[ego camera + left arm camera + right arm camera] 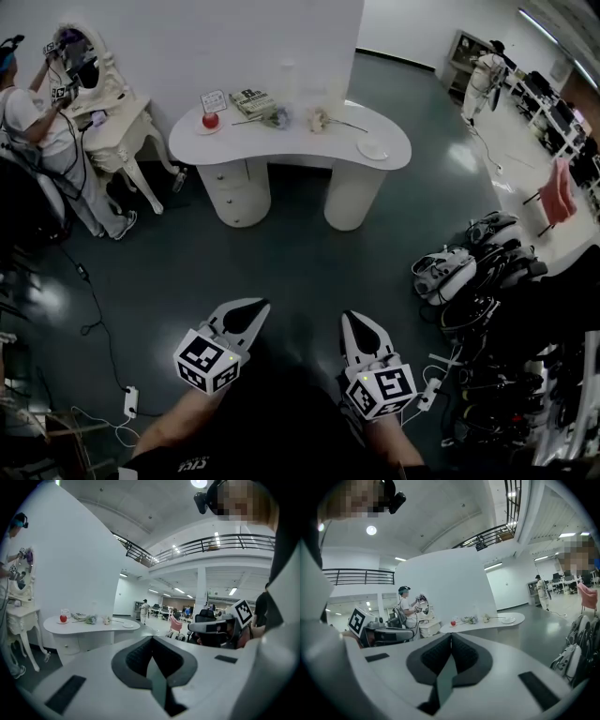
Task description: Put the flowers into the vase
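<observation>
- While both grippers hung low in front of the person, well apart from the white kidney-shaped desk point(300, 142), the task looked not yet begun. I took the step in hand to be the approach.
- The left gripper point(249, 311) had its jaws pressed together on nothing, and the right gripper point(354, 323) was likewise closed and empty.
- The pale and bluish cut flowers point(317, 119) lay on the desk top, between a red apple on a small plate point(210, 120) and an empty white plate point(372, 148). A faint pale upright shape point(289, 77) behind them might have been the vase, though I could not be sure.
- Next, I judged, the person had to cross the dark glossy floor point(281, 262) to the desk, then part one pair of jaws around a stem.
- Only the head view showed both grippers at once, with the stretch of floor between them and the desk.
- The gripper views alone gave the desk side-on, with the flowers lying flat on it and a railed balcony overhead. Each also caught the other gripper's marker cube.
</observation>
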Demonstrator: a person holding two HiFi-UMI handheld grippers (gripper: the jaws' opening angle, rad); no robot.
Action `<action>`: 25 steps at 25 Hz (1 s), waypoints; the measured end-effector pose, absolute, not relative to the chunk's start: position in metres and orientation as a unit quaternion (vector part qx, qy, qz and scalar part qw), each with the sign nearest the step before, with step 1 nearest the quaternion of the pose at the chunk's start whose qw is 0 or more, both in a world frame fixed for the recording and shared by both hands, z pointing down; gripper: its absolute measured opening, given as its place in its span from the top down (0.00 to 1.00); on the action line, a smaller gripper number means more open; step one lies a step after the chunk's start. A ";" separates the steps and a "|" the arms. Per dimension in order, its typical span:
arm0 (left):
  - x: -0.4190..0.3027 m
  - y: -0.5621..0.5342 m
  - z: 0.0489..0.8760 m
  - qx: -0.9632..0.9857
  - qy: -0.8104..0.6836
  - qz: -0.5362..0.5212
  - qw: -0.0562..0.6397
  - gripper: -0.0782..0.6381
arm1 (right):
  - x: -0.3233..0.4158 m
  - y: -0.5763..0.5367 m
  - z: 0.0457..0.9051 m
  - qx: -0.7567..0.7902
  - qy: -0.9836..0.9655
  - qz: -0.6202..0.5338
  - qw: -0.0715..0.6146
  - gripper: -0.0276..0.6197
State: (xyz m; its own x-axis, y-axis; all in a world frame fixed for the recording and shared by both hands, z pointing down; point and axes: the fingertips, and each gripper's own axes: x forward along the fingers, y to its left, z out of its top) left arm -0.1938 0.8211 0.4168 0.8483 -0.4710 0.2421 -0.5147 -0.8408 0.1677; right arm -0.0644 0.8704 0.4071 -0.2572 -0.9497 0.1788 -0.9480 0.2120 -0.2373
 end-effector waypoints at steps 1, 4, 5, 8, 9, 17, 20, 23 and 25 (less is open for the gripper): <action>-0.191 0.819 0.418 0.954 -0.259 0.097 0.115 0.87 | -0.061 0.869 0.408 -0.609 0.779 -0.151 0.003 0.93; -0.180 0.806 0.417 0.954 -0.261 0.092 0.115 0.87 | -0.047 0.860 0.414 -0.611 0.776 -0.160 0.002 0.93; -0.176 0.801 0.416 0.954 -0.261 0.090 0.115 0.87 | -0.042 0.857 0.415 -0.612 0.774 -0.163 0.002 0.93; -0.165 0.786 0.415 0.955 -0.258 0.085 0.116 0.87 | -0.030 0.847 0.419 -0.616 0.770 -0.168 0.000 0.92; -0.162 0.780 0.415 0.956 -0.257 0.083 0.116 0.87 | -0.027 0.842 0.419 -0.617 0.769 -0.168 -0.001 0.93; -0.141 0.716 0.416 0.961 -0.249 0.102 0.059 0.87 | -0.008 0.782 0.420 -0.622 0.764 -0.172 0.005 0.93; -0.136 0.686 0.417 0.962 -0.247 0.099 0.062 0.87 | -0.006 0.755 0.423 -0.620 0.764 -0.176 0.001 0.93; -0.136 0.653 0.419 0.962 -0.246 0.096 0.071 0.87 | -0.004 0.724 0.425 -0.621 0.763 -0.181 0.003 0.93; -0.138 0.628 0.420 0.962 -0.245 0.096 0.077 0.87 | -0.004 0.698 0.425 -0.622 0.760 -0.186 0.005 0.93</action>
